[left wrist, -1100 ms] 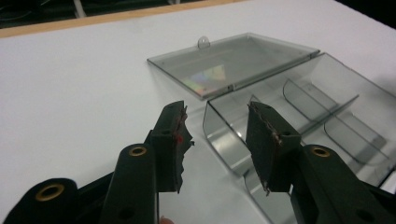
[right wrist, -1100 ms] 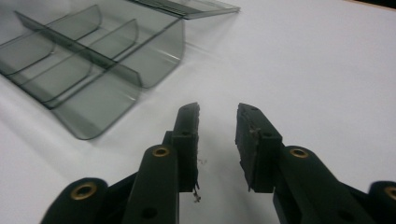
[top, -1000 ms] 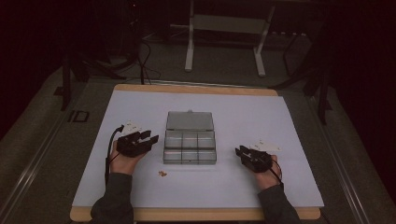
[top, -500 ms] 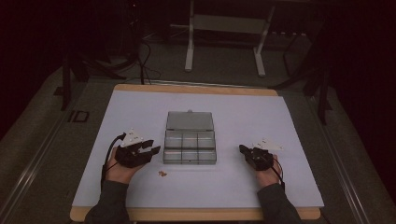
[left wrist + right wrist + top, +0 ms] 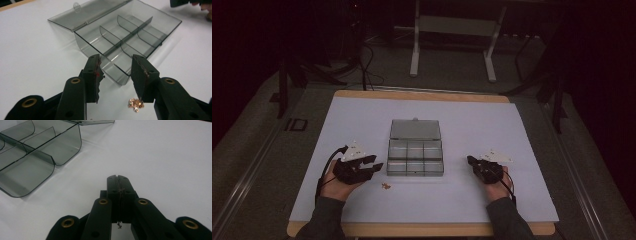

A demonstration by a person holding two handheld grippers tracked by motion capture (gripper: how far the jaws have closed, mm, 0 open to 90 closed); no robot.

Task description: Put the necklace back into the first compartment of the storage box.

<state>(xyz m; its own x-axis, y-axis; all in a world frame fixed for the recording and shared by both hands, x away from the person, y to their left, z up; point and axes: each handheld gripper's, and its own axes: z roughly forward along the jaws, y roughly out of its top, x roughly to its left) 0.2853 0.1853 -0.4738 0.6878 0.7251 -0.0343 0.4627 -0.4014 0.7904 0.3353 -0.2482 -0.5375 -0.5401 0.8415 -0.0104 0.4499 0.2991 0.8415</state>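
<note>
On the white table (image 5: 362, 125), we have a clear plastic box (image 5: 415, 159) at the center with its lid (image 5: 415, 129) folded flat on the far side and 6 bare compartments showing. Our left gripper (image 5: 371, 166) rests just left of the box, jaws spread with nothing between them. Our right gripper (image 5: 471, 162) sits to the right of the box, a little apart from it, and its jaws have just been closing; they now stand clenched pad to pad, with only a thin thread-like strand visible in the seam, too small to identify.

The thing we are after is a small heap of copper-colored bits (image 5: 136, 103) lying on the table just near of the box's front left corner, right under the left gripper's tips.

We judge the main risk to be scattering: the bits look tiny and loose, and jaws this broad closing on the pile could squeeze some out sideways or pinch only 1 or 2. Coming down too steeply could scrape the pads on the table and flick pieces toward the near edge. The box wall stands close to the left gripper, so a forward nudge could shove the light box out of place. Carrying a weak pinch over that wall could drop bits outside the compartments.
</note>
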